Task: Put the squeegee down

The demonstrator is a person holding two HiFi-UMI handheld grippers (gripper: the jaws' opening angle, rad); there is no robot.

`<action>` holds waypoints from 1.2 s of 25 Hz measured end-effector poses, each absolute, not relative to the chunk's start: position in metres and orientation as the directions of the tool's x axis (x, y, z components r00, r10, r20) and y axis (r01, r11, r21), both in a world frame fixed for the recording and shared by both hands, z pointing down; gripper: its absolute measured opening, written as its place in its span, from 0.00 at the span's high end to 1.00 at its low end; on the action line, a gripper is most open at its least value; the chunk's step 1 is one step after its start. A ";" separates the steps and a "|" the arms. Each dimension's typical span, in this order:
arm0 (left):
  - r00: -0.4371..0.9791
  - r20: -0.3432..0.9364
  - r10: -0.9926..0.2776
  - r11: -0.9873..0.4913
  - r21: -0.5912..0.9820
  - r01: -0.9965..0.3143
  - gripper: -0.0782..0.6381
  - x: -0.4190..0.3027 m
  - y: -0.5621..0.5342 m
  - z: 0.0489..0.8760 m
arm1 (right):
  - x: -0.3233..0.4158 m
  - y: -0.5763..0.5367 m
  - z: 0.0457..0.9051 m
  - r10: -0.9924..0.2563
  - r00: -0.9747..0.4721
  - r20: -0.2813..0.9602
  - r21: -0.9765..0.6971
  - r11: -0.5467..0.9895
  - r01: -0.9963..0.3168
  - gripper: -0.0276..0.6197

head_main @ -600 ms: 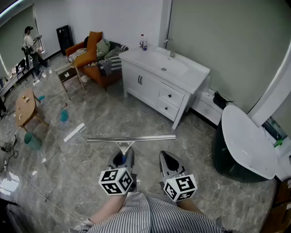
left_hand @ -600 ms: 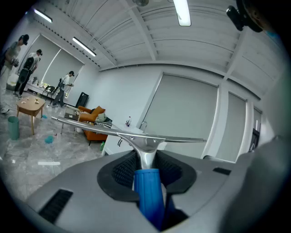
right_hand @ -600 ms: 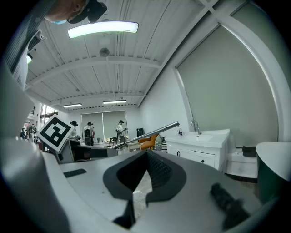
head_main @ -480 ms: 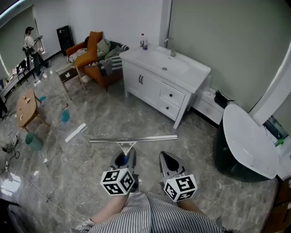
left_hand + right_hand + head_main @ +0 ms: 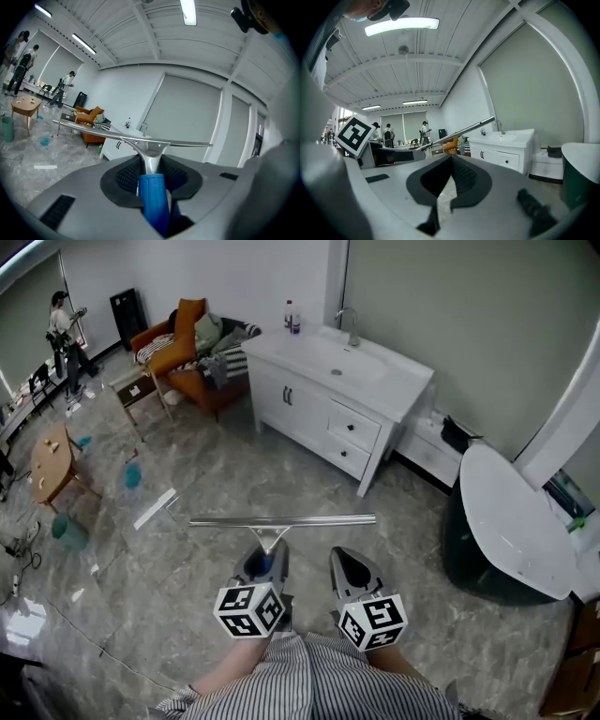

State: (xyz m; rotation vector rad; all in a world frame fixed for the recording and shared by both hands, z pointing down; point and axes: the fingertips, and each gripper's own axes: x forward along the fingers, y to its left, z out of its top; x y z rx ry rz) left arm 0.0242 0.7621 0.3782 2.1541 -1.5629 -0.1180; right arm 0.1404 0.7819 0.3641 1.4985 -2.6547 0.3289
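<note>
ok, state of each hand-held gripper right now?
Left hand-held gripper: closed on the squeegee, gripping its blue handle.
Right hand-held gripper: closed, holding nothing.

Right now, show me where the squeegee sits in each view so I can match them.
Head view: squeegee at lower centre, blade level, handle in the left gripper.
Left gripper view: centre, blue handle between the jaws, blade across above.
Right gripper view: only its blade, a slanted bar near centre.
Shared landmark: the white vanity.
</note>
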 end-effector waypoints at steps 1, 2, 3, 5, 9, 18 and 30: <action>0.350 0.197 -0.916 -0.241 0.427 -0.872 0.72 0.024 0.760 0.378 | 0.139 0.782 0.363 -0.836 -0.524 0.162 -0.151 0.503 -0.851 0.93; 0.353 0.194 -0.915 -0.243 0.432 -0.868 0.72 0.023 0.759 0.377 | 0.138 0.782 0.362 -0.836 -0.527 0.152 -0.159 0.506 -0.848 0.93; 0.355 0.192 -0.915 -0.245 0.434 -0.867 0.72 0.021 0.757 0.377 | 0.137 0.781 0.362 -0.836 -0.530 0.144 -0.176 0.506 -0.845 0.93; 0.357 0.186 -0.915 -0.254 0.422 -0.870 0.72 0.016 0.753 0.374 | 0.133 0.777 0.366 -0.836 -0.529 0.142 -0.216 0.496 -0.841 0.93; 0.367 0.168 -0.915 -0.274 0.408 -0.871 0.72 -0.002 0.742 0.372 | 0.107 0.758 0.365 -0.835 -0.533 0.141 -0.192 0.505 -0.842 0.93; 0.341 0.217 -0.915 -0.225 0.427 -0.876 0.72 -0.033 0.715 0.394 | 0.075 0.743 0.379 -0.832 -0.524 0.182 -0.230 0.482 -0.845 0.93; 0.341 0.249 -0.907 -0.203 0.449 -0.870 0.72 -0.039 0.657 0.410 | 0.077 0.679 0.402 -0.818 -0.536 0.208 -0.250 0.485 -0.838 0.93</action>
